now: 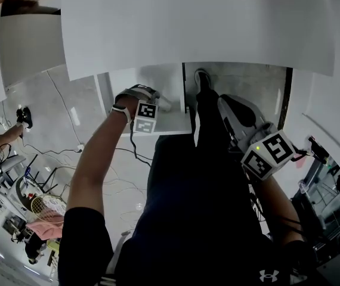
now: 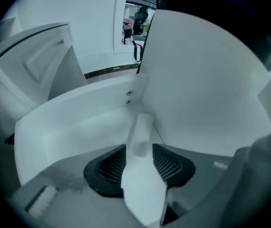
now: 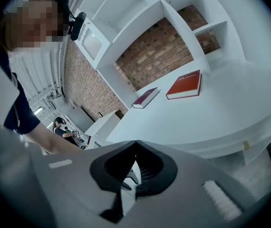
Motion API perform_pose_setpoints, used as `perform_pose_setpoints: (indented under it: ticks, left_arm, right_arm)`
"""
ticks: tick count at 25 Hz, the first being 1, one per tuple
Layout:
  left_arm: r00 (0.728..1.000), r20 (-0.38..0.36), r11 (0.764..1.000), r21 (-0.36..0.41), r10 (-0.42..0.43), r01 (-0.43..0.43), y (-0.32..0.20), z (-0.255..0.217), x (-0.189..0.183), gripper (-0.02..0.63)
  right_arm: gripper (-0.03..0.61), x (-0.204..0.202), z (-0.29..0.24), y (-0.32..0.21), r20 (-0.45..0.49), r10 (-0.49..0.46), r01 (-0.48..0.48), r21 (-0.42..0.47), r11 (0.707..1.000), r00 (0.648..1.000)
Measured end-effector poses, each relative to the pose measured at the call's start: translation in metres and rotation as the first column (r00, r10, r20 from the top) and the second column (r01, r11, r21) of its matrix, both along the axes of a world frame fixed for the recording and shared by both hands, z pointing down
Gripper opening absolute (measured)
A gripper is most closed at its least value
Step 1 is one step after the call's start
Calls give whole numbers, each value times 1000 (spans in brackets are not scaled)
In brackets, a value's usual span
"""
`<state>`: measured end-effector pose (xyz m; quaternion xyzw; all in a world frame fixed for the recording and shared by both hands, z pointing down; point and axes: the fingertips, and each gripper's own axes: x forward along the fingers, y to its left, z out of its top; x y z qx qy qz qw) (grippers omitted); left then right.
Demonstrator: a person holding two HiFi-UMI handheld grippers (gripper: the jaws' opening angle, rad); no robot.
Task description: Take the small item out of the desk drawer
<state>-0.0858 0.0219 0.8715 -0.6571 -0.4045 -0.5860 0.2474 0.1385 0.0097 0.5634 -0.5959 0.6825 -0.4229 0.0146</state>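
Observation:
My left gripper (image 1: 158, 105) reaches into the open white drawer (image 1: 128, 85) below the desk top (image 1: 188, 22). In the left gripper view a small white tapered item (image 2: 142, 175) stands upright between the dark ribbed pads (image 2: 171, 164) of the left gripper (image 2: 140, 148). Both ribbed faces show beside the item, so the jaws stand open around it. White drawer walls (image 2: 78, 113) close in behind. My right gripper (image 1: 228, 105) hangs over the person's lap, away from the drawer. In its own view the right gripper (image 3: 135, 144) is shut with nothing in it.
A red book (image 3: 185, 85) and a maroon book (image 3: 145, 98) lie on the desk, with white shelves and a brick wall behind. Cables, a racket (image 1: 45, 204) and clutter cover the floor at the left, where another person's arm (image 1: 0, 137) shows. The person's dark legs fill the middle.

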Motion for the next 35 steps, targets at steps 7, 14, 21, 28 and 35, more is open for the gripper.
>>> perform_pose_setpoints:
  ticks: [7, 14, 21, 28, 35]
  left_arm:
    - [994, -28, 994, 23, 109, -108, 4, 19, 6, 183]
    - [993, 38, 994, -18, 109, -109, 11, 34, -2, 148]
    - [992, 39, 992, -32, -119, 121, -4, 21, 7, 140]
    - [946, -36, 947, -33, -321, 320, -20, -17, 32, 140]
    - [854, -109, 861, -42, -509, 507, -49, -58, 36, 138]
  right_arm:
    - [3, -8, 13, 4, 40, -4, 5, -33, 999, 999]
    - [3, -6, 21, 0, 66, 12, -8, -60, 998, 998]
    - [3, -7, 18, -9, 76, -2, 6, -54, 999, 997]
    - [3, -11, 1, -19, 71, -68, 69, -14, 998, 995]
    - [3, -26, -21, -51, 52, -173, 171, 39, 984, 983]
